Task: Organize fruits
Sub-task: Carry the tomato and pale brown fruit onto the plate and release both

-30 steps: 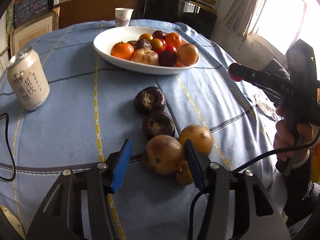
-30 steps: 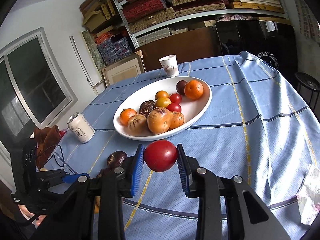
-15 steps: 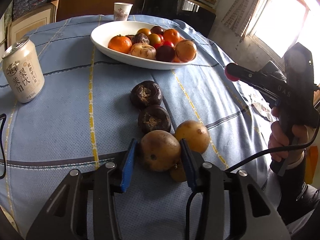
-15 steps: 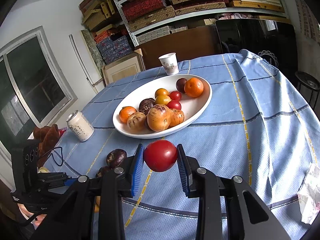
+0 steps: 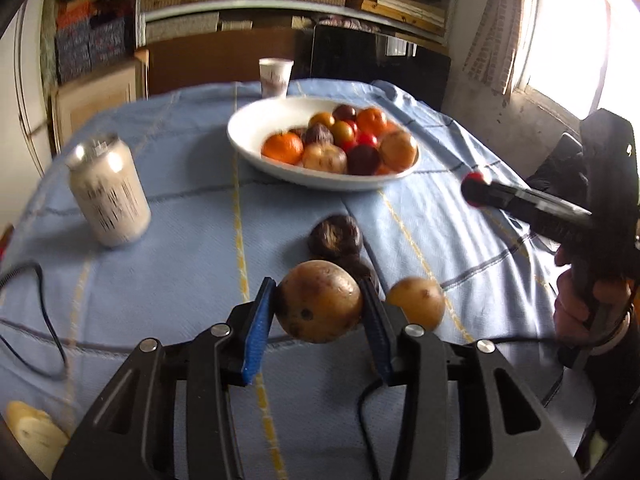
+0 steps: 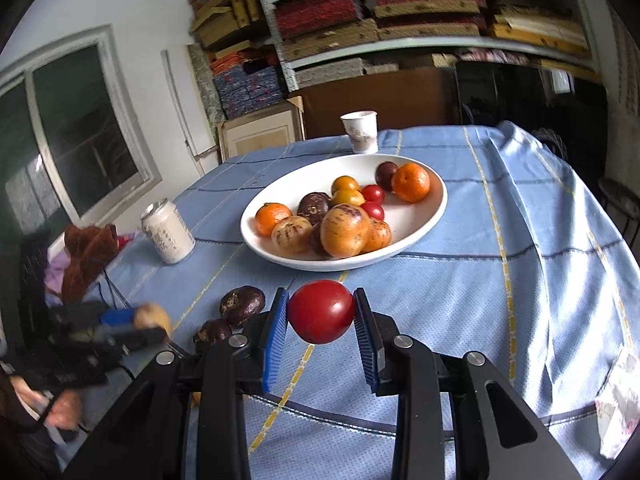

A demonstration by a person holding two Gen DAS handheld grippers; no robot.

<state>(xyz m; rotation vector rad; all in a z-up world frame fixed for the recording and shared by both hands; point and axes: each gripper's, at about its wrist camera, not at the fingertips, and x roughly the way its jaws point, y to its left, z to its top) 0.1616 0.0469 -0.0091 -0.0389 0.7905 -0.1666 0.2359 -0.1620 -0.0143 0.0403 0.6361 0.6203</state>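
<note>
One white bowl (image 6: 434, 216), one drink can (image 6: 168, 232) and one paper cup (image 6: 360, 131) stand on the cloth. Two grippers each clamp one fruit. Two dark wrinkled fruits (image 6: 242, 306) lie loose.

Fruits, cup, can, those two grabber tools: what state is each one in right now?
Left gripper: shut on brown fruit, lifted.
Right gripper: shut on red tomato, held above the cloth.
White bowl: holding many fruits.
Dark fruits: lying loose on the tablecloth.
Drink can: upright.
Paper cup: upright.
</note>
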